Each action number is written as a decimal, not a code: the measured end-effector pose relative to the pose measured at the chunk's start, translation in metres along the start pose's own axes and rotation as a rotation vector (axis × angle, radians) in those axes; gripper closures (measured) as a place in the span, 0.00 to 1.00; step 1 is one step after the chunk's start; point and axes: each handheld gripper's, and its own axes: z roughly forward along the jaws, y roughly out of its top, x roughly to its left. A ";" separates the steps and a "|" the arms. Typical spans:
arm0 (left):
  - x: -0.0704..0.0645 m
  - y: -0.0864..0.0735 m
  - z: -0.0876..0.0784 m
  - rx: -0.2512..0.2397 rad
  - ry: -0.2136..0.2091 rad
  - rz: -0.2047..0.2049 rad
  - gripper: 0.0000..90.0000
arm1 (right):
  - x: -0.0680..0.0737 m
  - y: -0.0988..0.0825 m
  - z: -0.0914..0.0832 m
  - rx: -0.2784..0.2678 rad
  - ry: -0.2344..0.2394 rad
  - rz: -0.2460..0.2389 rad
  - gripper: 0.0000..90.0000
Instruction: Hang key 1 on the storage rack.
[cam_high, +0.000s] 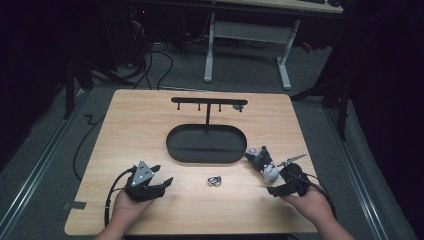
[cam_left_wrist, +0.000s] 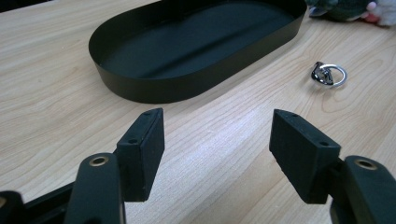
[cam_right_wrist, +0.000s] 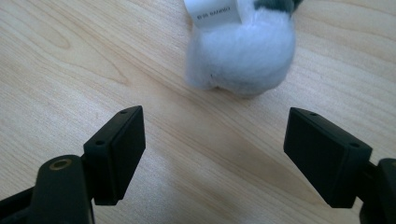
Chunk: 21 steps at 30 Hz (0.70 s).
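Observation:
A small plush toy (cam_high: 264, 164), dark green and white, lies on the wooden table (cam_high: 150, 120) right of a black oval tray (cam_high: 206, 144). My right gripper (cam_high: 279, 181) sits just in front of it and is open. In the right gripper view the toy's white end (cam_right_wrist: 240, 51) with its label (cam_right_wrist: 212, 11) lies a little beyond the jaws (cam_right_wrist: 215, 121), and nothing is between them. My left gripper (cam_high: 161, 175) rests at the front left, open and holding nothing (cam_left_wrist: 217, 126). A metal key ring (cam_high: 215, 181) lies between the two grippers, to the upper right (cam_left_wrist: 329, 74) in the left gripper view.
A black T-shaped stand with small hooks (cam_high: 208, 102) rises from the back of the tray, whose rim (cam_left_wrist: 187, 88) lies ahead of the left jaws. The plush toy's edge (cam_left_wrist: 350, 9) lies past the tray. Beyond the table stand a desk frame (cam_high: 247, 35) and cables on the floor.

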 end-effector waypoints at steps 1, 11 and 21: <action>-0.001 -0.001 0.000 0.005 0.000 0.006 0.40 | 0.000 0.006 -0.001 0.018 -0.008 -0.019 0.23; 0.002 -0.002 -0.004 0.006 0.007 0.000 0.40 | -0.004 0.034 -0.001 0.086 0.028 -0.028 0.20; 0.000 -0.003 -0.002 0.022 -0.002 0.018 0.40 | -0.012 0.049 0.016 0.137 0.029 -0.036 0.23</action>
